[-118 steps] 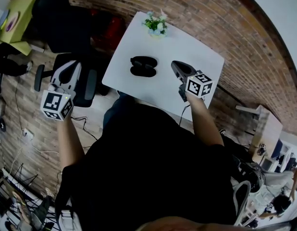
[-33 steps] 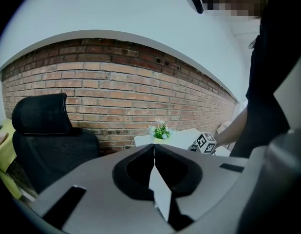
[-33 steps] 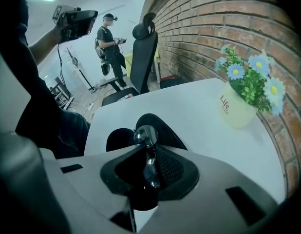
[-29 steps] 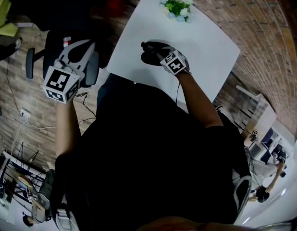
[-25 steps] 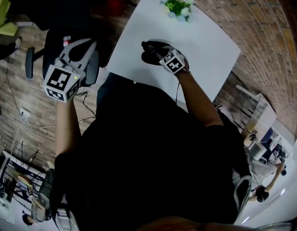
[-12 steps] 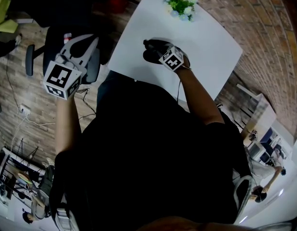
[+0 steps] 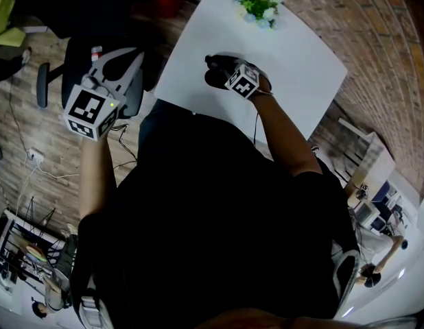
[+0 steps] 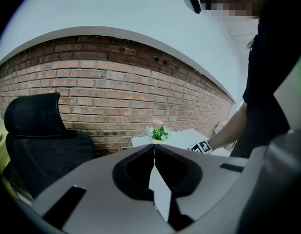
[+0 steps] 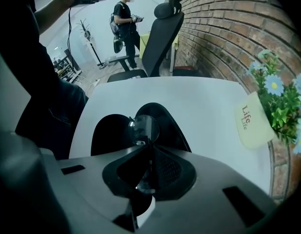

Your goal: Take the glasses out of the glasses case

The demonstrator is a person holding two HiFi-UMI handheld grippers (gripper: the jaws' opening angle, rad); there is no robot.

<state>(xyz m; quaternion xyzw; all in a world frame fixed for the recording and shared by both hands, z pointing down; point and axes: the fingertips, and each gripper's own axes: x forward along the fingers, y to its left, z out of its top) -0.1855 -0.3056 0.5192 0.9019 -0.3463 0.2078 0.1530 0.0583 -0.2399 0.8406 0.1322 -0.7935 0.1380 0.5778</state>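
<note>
Matt black case [image 9: 109, 133], glossy clear glasses [image 9: 144, 128], smooth white table [image 9: 199, 106]

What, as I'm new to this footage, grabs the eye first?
The right hand-held gripper has its jaws shut on the glasses over the open black glasses case on the white table. Next come the flower pot at the table's far end by the brick wall, and the left hand-held gripper, shut and empty, off the table.

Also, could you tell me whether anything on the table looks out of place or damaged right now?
Nothing stands out. The glasses case lies open on the white table, the right gripper is shut on the glasses over it, and the flower pot stands upright. The left gripper is shut and empty.
</note>
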